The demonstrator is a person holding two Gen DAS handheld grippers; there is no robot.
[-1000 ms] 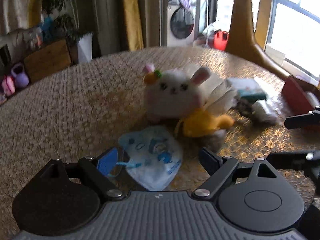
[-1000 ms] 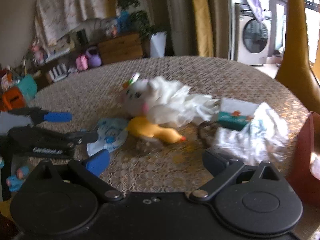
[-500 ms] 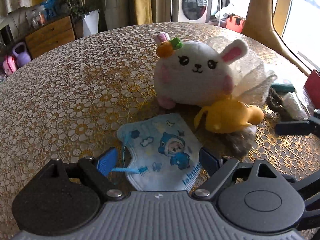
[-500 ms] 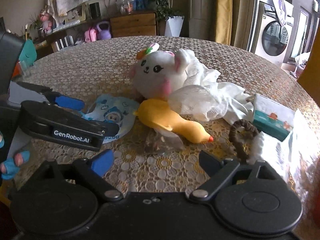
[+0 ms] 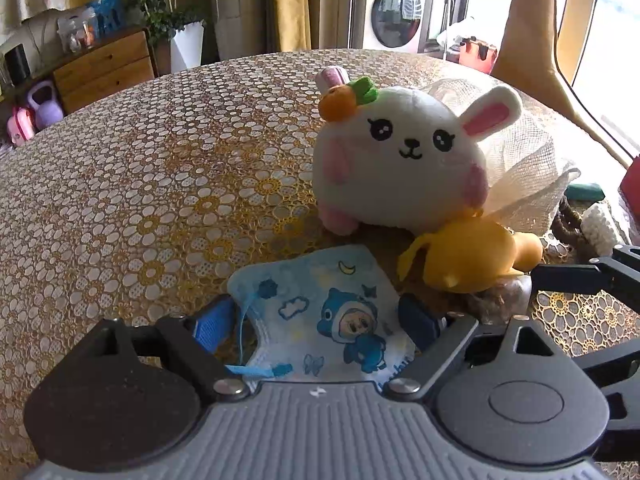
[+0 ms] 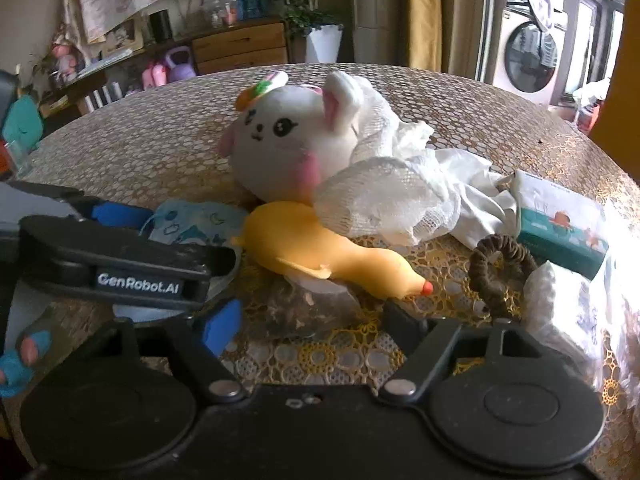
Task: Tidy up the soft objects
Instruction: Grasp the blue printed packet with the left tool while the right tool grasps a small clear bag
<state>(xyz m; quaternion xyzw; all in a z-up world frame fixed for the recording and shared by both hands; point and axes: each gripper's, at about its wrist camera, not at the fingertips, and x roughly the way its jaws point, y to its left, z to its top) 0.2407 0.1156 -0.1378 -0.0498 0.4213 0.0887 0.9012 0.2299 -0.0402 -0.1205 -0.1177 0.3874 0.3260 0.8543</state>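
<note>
A blue cartoon face mask (image 5: 328, 312) lies flat on the table between the open fingers of my left gripper (image 5: 316, 316); it also shows in the right wrist view (image 6: 196, 224). Behind it sit a white plush rabbit (image 5: 400, 160) (image 6: 288, 140), a yellow rubber chicken toy (image 5: 468, 256) (image 6: 320, 252) and white mesh cloth (image 6: 392, 196). My right gripper (image 6: 308, 320) is open, its fingers on either side of a clear bag of dark bits (image 6: 308, 308) just below the chicken. The left gripper (image 6: 120, 264) crosses the right wrist view's left side.
A brown hair tie (image 6: 500, 268), a teal tissue pack (image 6: 560, 224) and crumpled white plastic (image 6: 568, 308) lie at the right. A red object (image 5: 630, 184) stands at the table's right edge. The table's (image 5: 140, 180) left half shows bare gold-patterned cloth.
Both grippers have moved forward and lower toward the pile. The mask now lies between my left fingers, and the right gripper has closed in on the bag below the chicken.
</note>
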